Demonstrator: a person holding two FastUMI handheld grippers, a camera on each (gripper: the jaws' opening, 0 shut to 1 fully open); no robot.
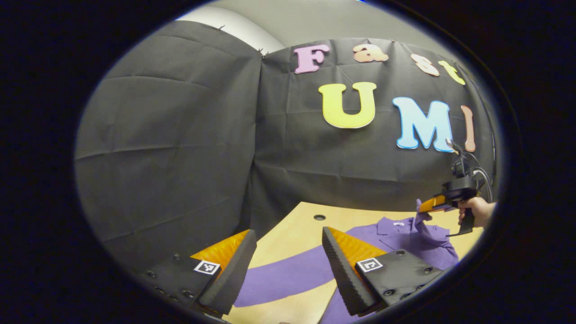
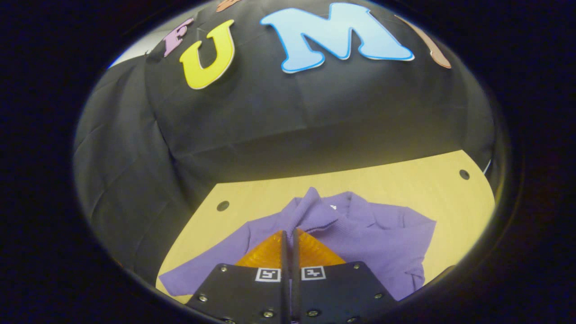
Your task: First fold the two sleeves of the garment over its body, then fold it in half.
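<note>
Purple garment (image 2: pixel 360 234) lay on the wooden table (image 2: pixel 450 189), collar toward the booth wall. My right gripper (image 2: pixel 288 236) was pinched together on a sleeve (image 2: pixel 310 204), its cuff lifted over the body. My left gripper (image 1: pixel 288 265) hung with fingers apart above the other sleeve (image 1: pixel 288 274), which lay stretched flat on the table, out to the side.

Risks, as I judged them: thin cloth could slip from the pinch; pulling too far could drag the body and skew the collar; releasing high could let the sleeve land bunched
</note>
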